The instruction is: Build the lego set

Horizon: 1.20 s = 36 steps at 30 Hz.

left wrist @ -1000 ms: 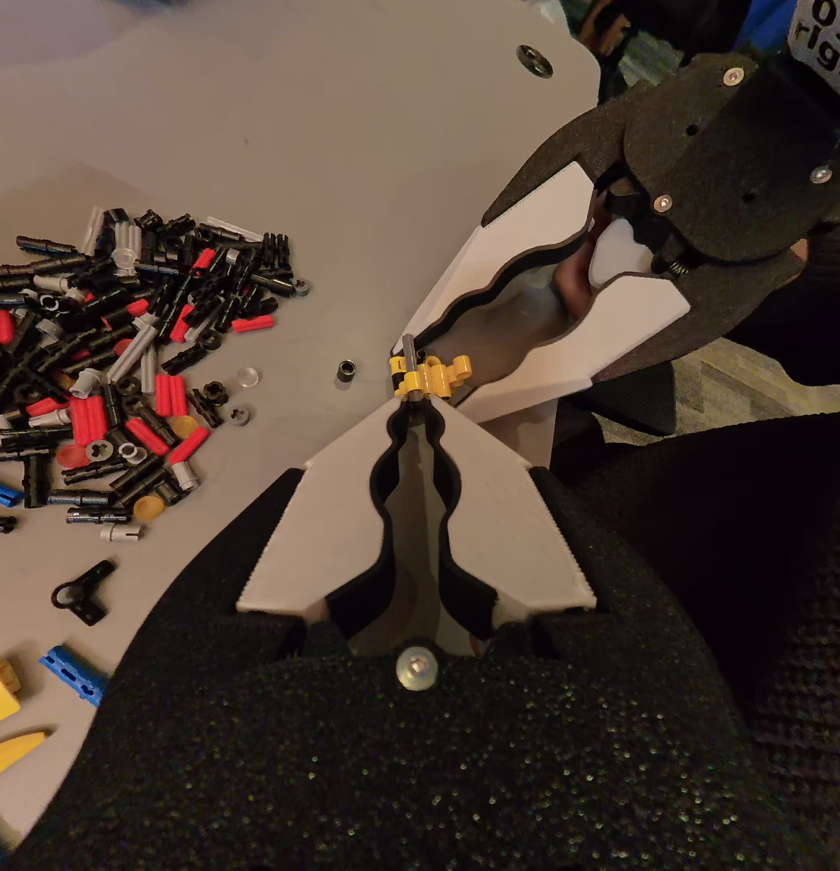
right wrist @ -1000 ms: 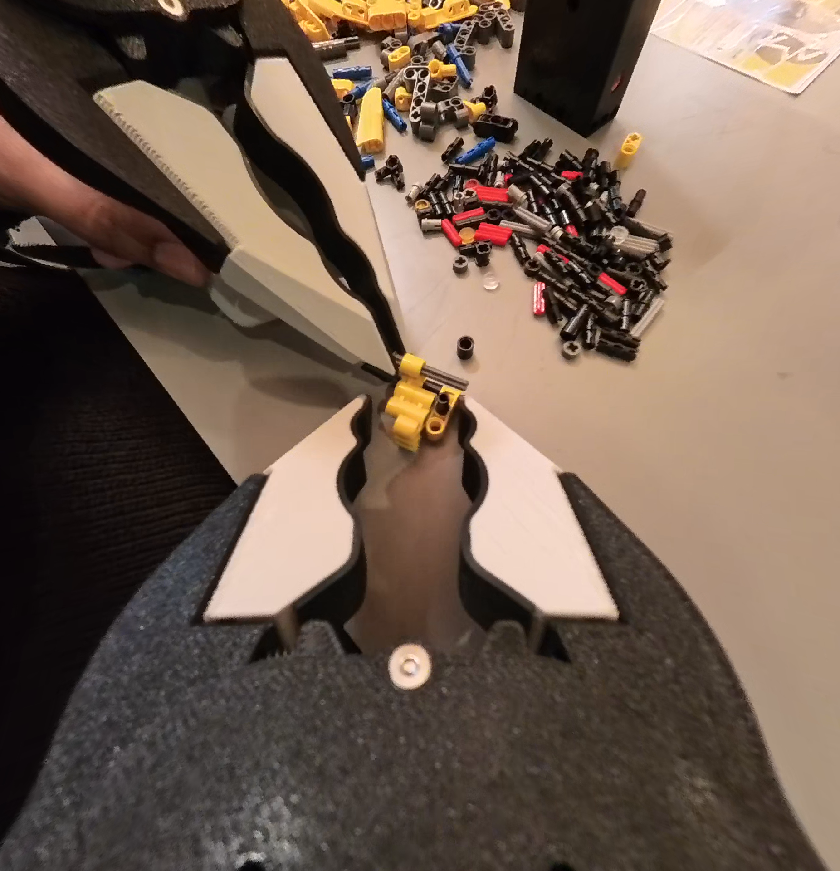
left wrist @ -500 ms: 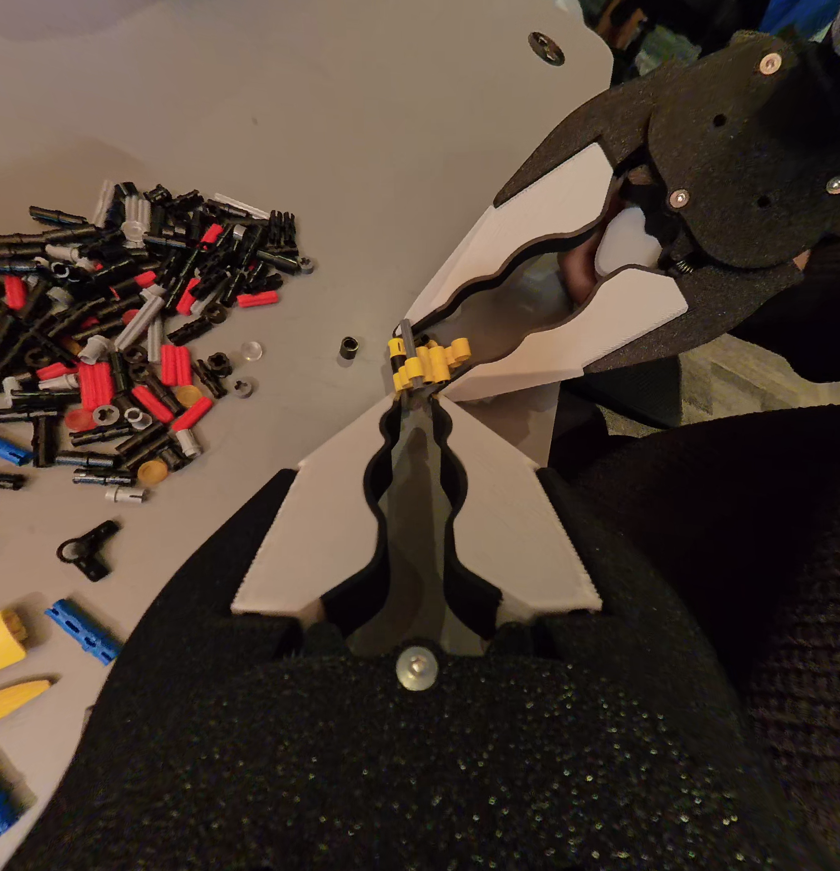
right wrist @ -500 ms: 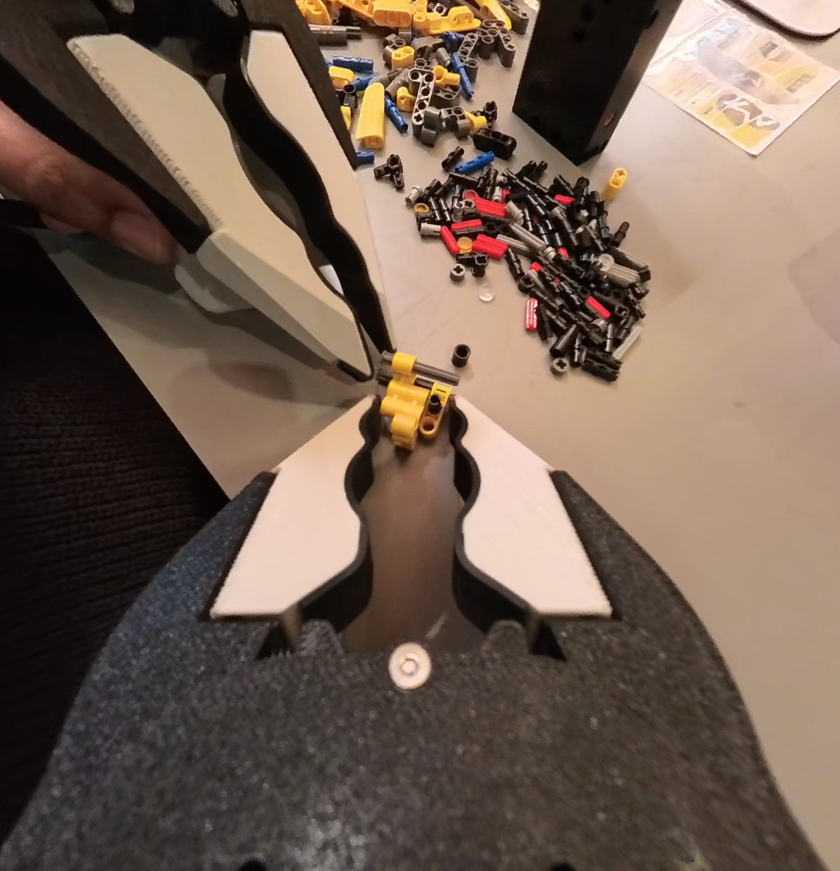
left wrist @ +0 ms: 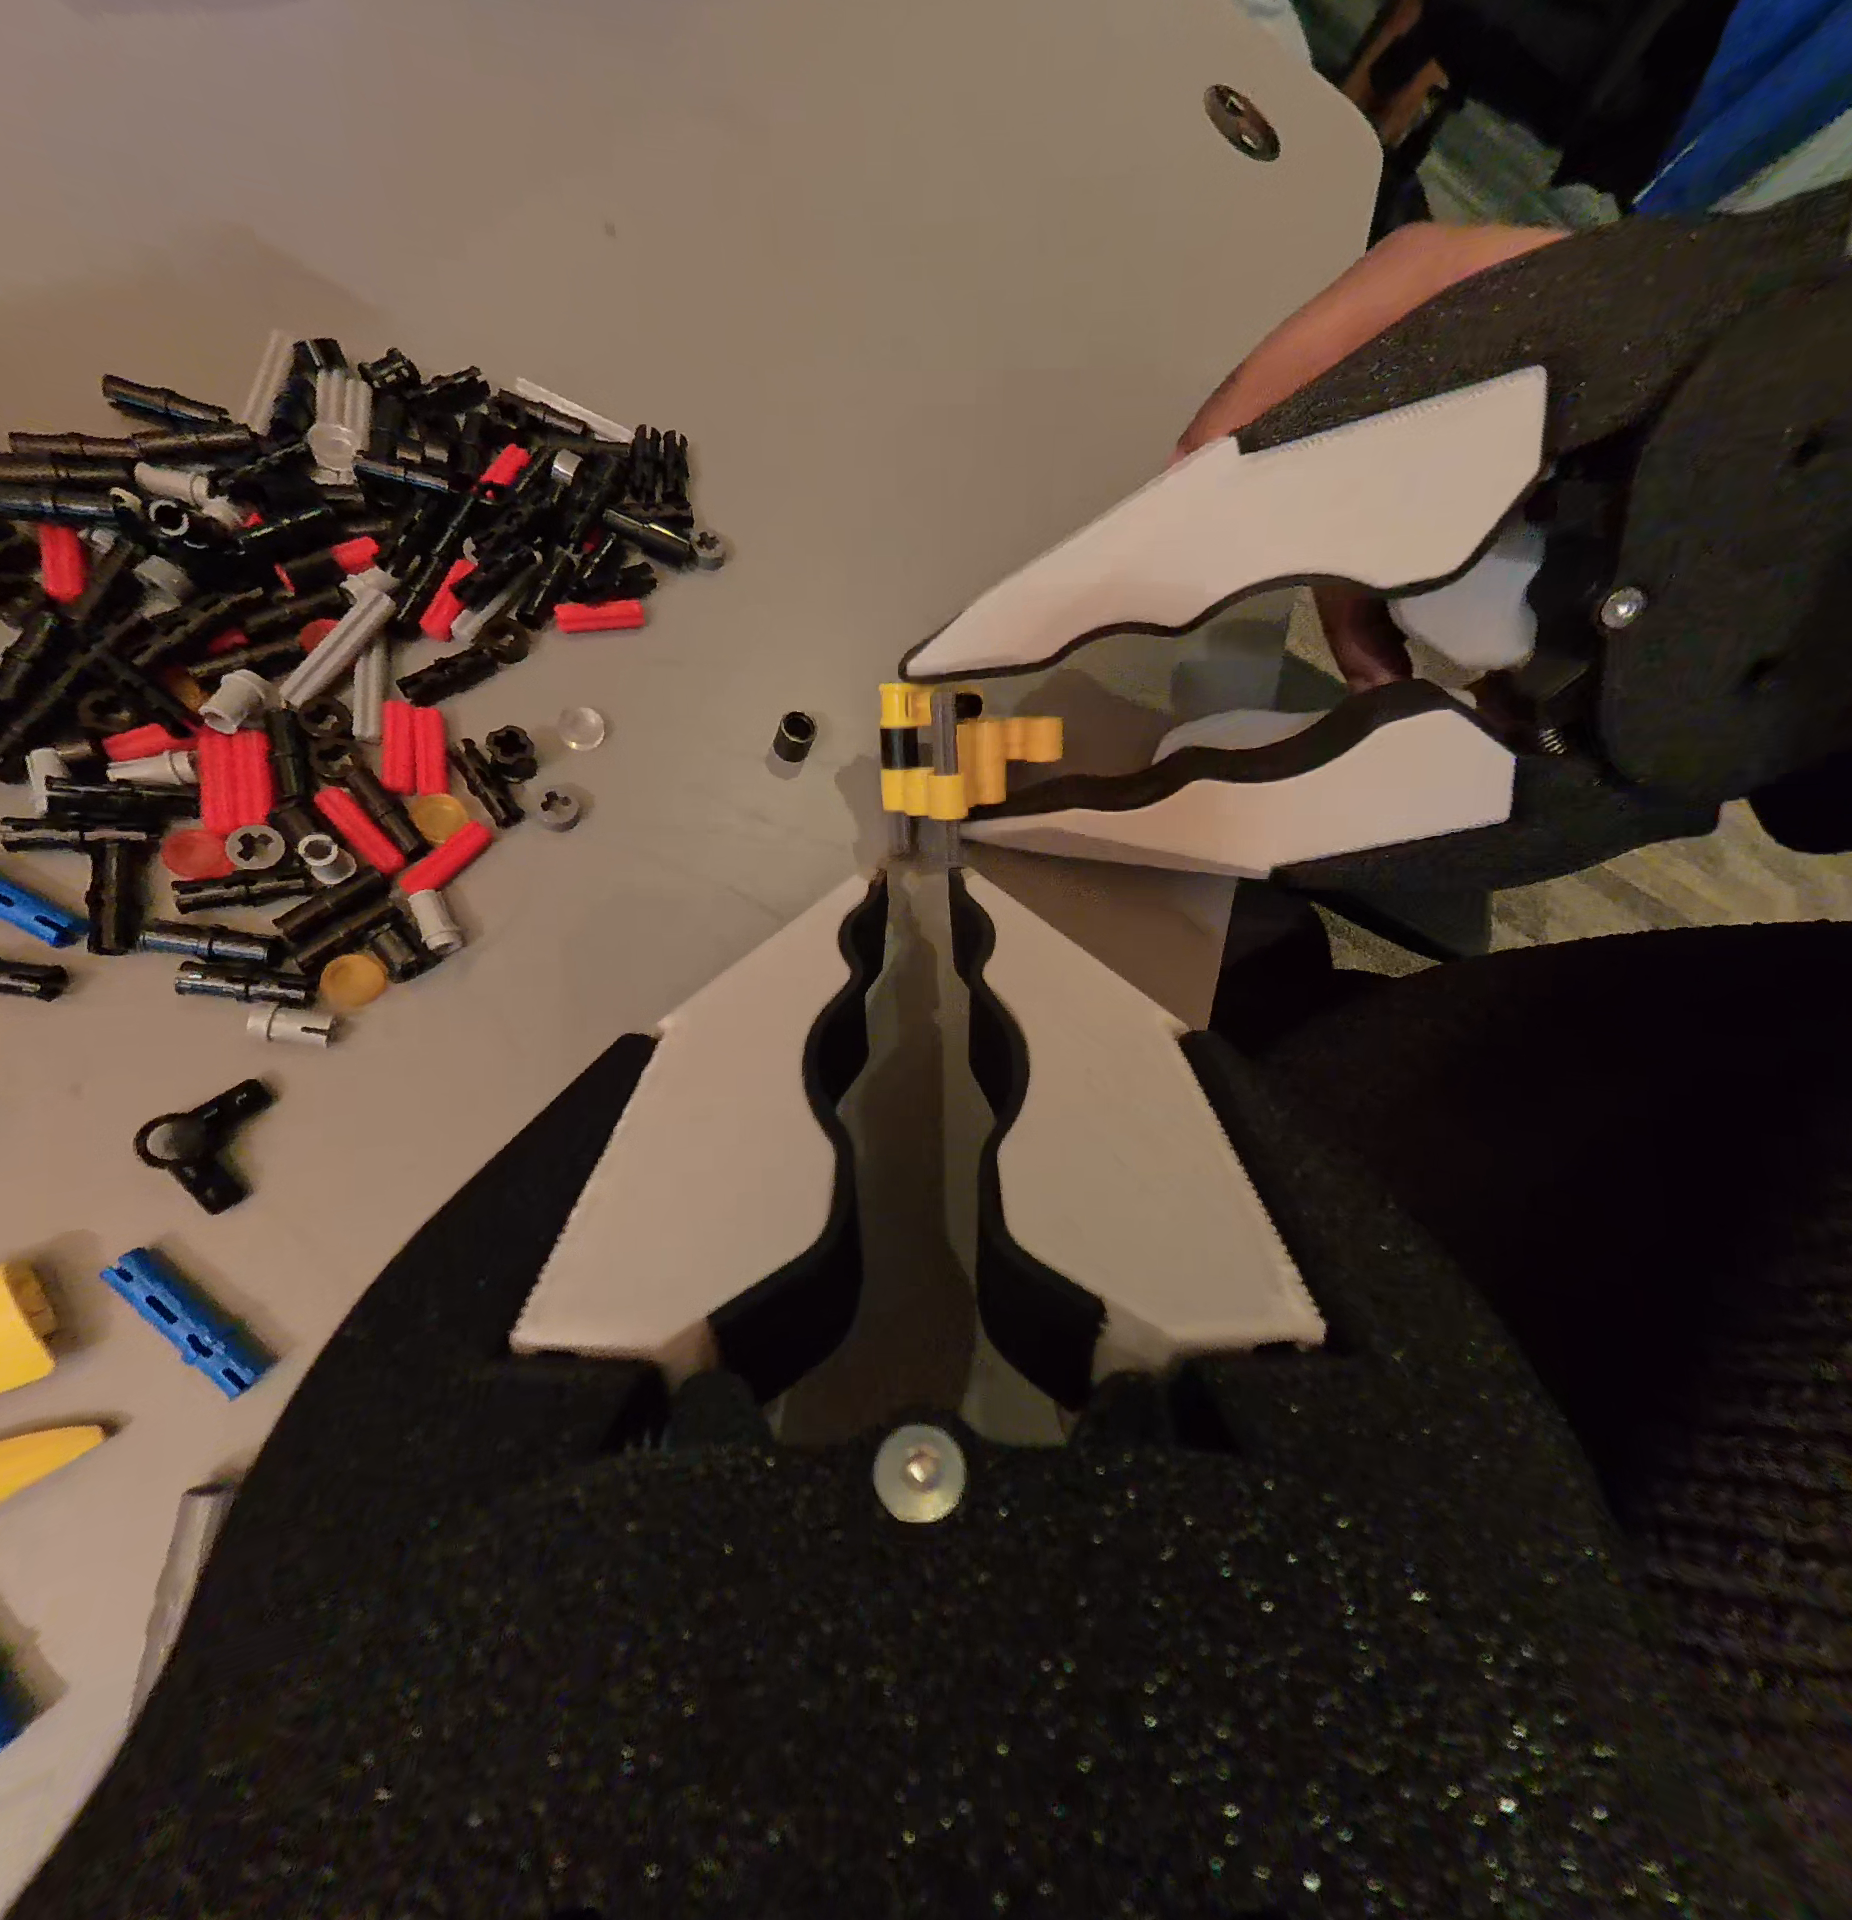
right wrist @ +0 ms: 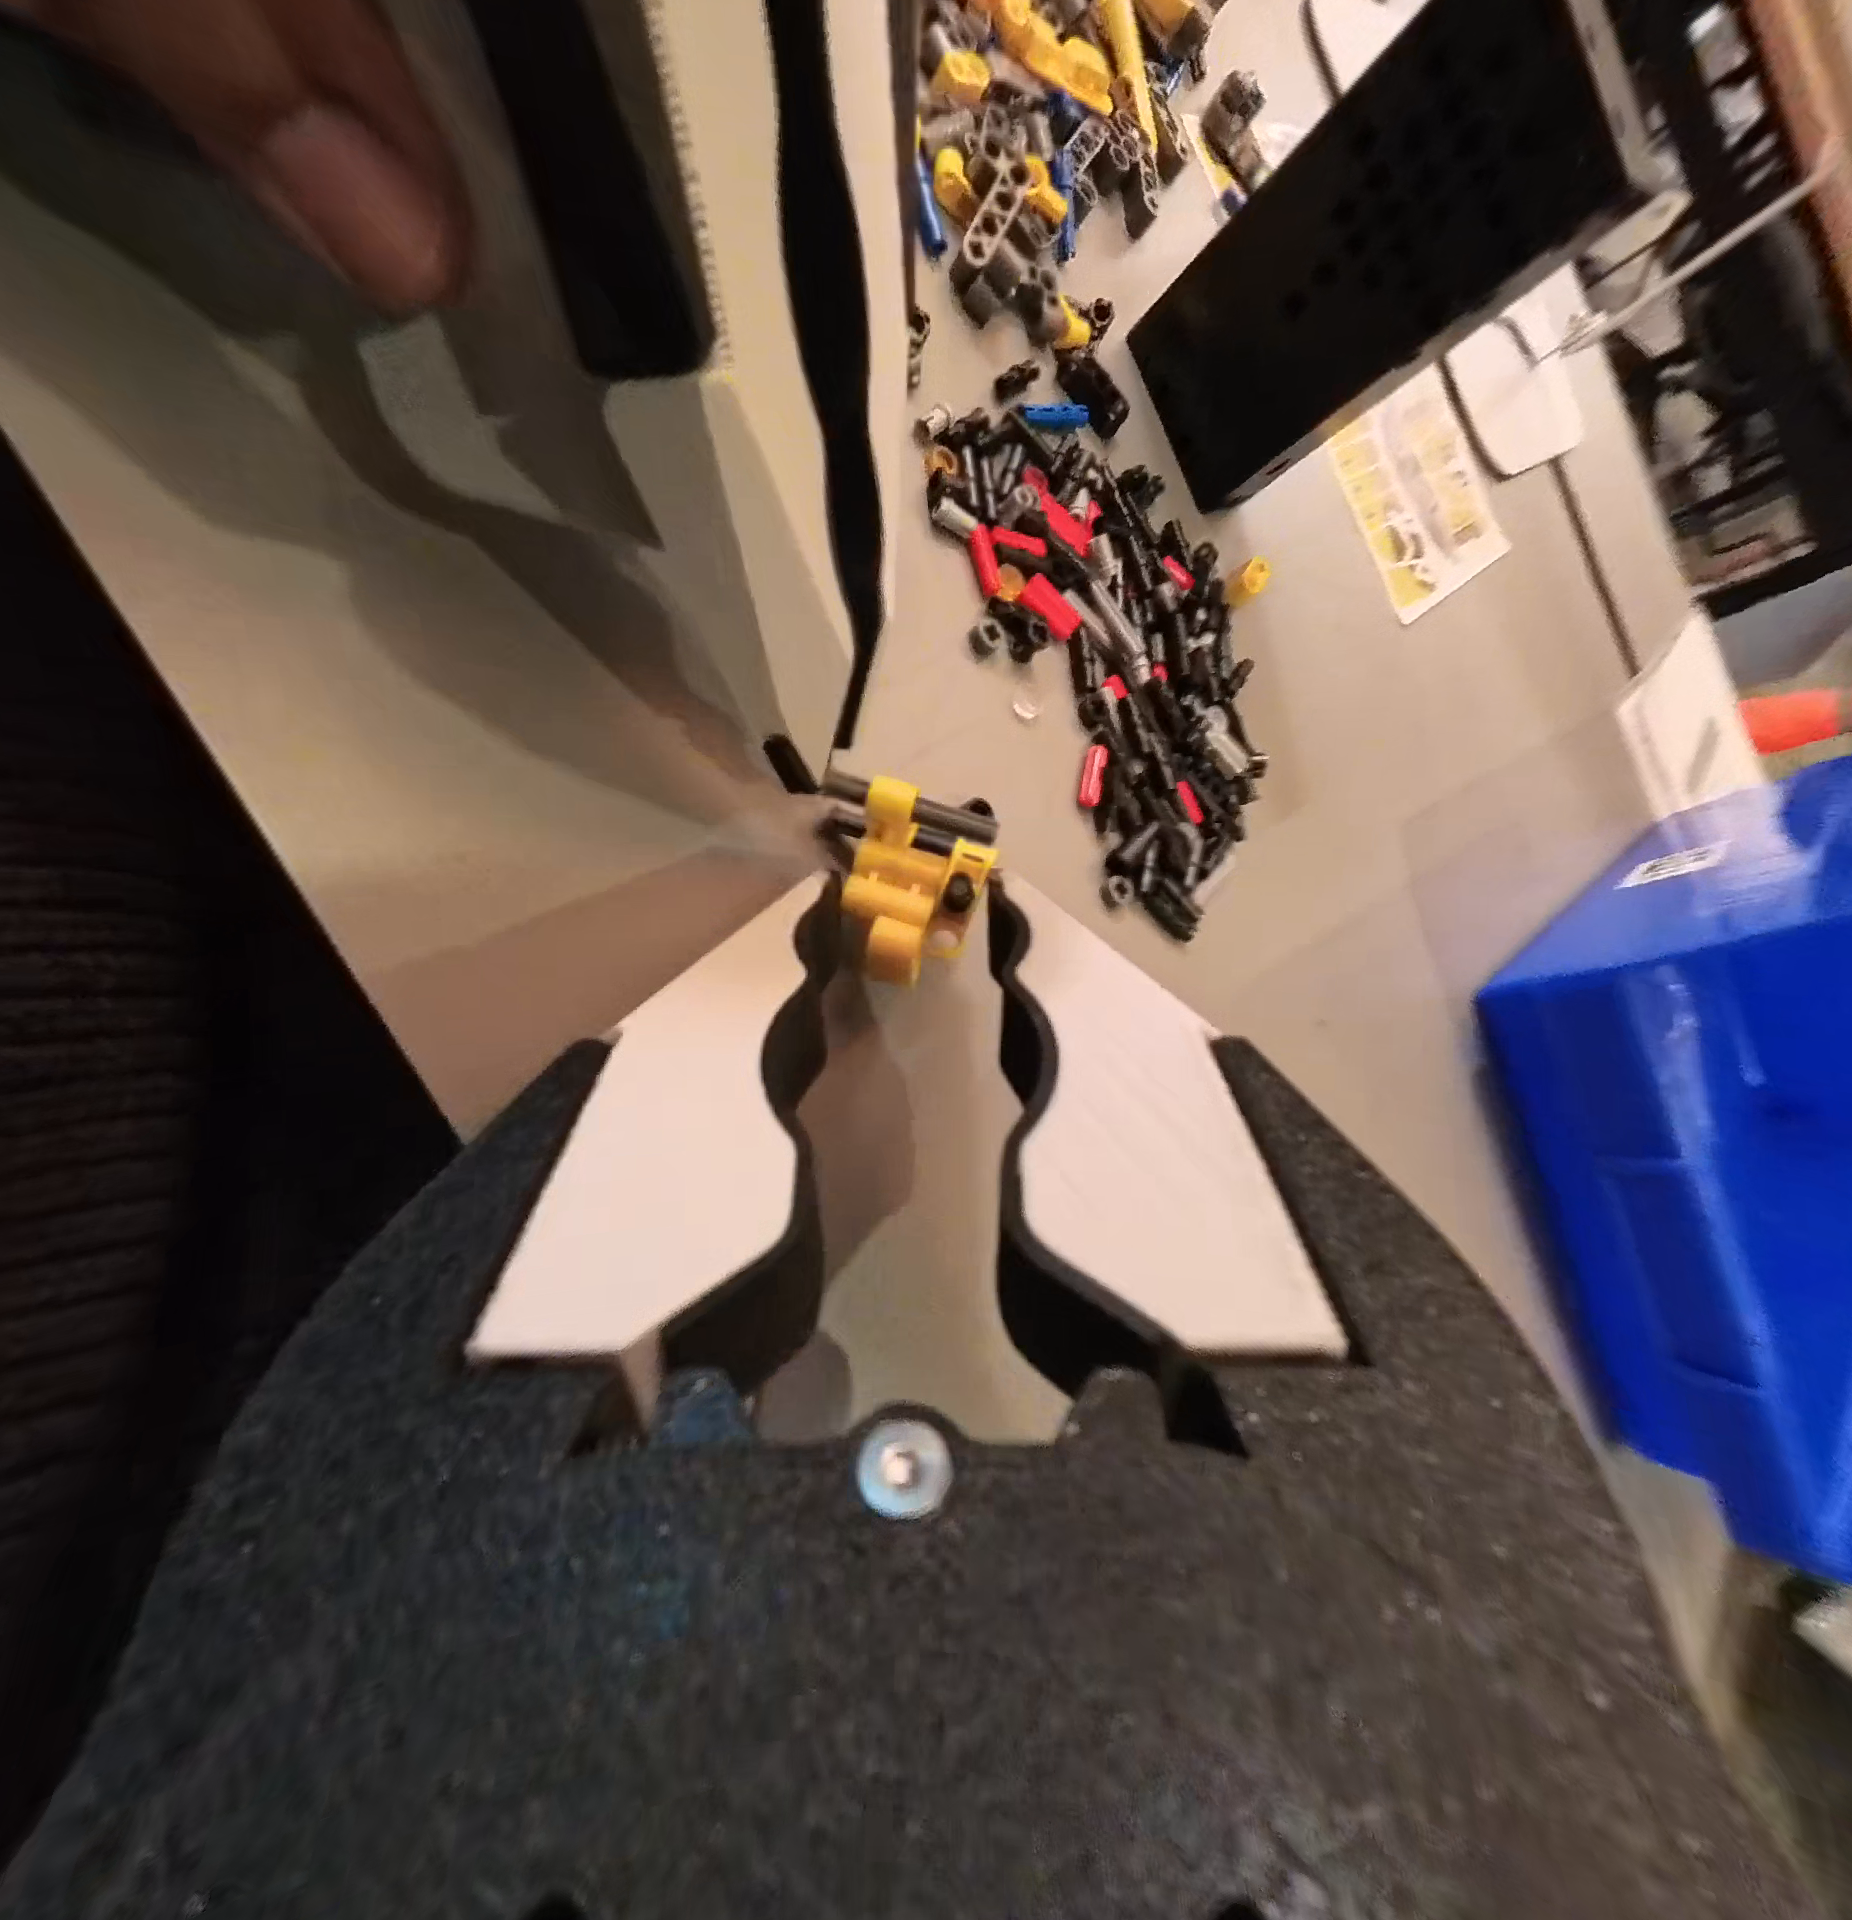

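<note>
A small yellow connector assembly point(left wrist: 969, 753) with black pins and a dark grey axle point(left wrist: 943, 790) hangs above the grey table point(left wrist: 901, 312), held between both grippers. My left gripper point(left wrist: 920, 873) is shut on the lower end of the axle. My right gripper point(left wrist: 937, 743) comes in from the right and is shut on the yellow assembly. In the right wrist view my right gripper point(right wrist: 906, 904) clamps the yellow assembly point(right wrist: 891, 904). There the left gripper point(right wrist: 797, 774) reaches in from the upper left and holds the axle point(right wrist: 906, 816).
A pile of black, red and grey pins point(left wrist: 278, 675) lies left, with a loose black bush point(left wrist: 794, 736) near the grippers. A black box point(right wrist: 1369, 260), a leaflet point(right wrist: 1421, 499), a yellow and grey parts pile point(right wrist: 1026, 156) and a blue bin point(right wrist: 1680, 1195) also stand on the table. The grippers are tip to tip, or close to it.
The right gripper has rolled and swung, turning the yellow assembly about the axle. Its view now tilts and takes in the blue bin. Both grippers keep their hold.
</note>
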Available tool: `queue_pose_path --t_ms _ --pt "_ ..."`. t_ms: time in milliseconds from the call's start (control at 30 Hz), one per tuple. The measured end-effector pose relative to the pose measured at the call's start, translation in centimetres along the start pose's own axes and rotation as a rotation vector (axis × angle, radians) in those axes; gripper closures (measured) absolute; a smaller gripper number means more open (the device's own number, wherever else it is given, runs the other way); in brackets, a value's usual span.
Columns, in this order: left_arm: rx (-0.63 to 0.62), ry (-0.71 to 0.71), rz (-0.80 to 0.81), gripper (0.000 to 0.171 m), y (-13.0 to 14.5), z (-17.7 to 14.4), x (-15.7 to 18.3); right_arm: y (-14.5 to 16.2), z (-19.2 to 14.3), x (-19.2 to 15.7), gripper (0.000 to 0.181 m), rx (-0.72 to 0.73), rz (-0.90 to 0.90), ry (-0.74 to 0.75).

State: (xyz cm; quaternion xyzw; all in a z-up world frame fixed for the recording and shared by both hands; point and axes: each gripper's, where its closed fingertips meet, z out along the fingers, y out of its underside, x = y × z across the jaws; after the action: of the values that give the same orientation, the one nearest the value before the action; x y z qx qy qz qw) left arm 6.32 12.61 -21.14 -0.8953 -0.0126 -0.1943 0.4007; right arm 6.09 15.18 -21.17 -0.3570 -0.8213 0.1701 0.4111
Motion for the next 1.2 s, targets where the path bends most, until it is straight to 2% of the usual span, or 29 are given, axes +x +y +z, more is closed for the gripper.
queue_pose_path --t_ms 167,367,533,800,1200 --pt "0.035 0.006 -0.007 0.16 -0.3 -0.4 0.1 0.3 -0.3 1.1 0.155 -0.082 -0.26 0.136" --pt "0.034 -0.004 0.01 0.16 0.0 -0.7 0.2 -0.4 -0.1 0.1 0.156 -0.109 -0.424 0.148" --pt "0.017 0.009 0.041 0.16 1.0 -1.1 1.1 -0.8 -0.3 -0.1 0.157 -0.118 -0.456 0.141" --pt "0.033 -0.05 0.005 0.159 1.8 -2.3 0.3 -0.7 -0.2 -0.2 0.158 -0.125 -0.478 0.16" --pt "0.025 -0.039 0.03 0.151 0.1 0.2 1.2 0.0 -0.9 -0.5 0.158 -0.115 -0.5 0.179"
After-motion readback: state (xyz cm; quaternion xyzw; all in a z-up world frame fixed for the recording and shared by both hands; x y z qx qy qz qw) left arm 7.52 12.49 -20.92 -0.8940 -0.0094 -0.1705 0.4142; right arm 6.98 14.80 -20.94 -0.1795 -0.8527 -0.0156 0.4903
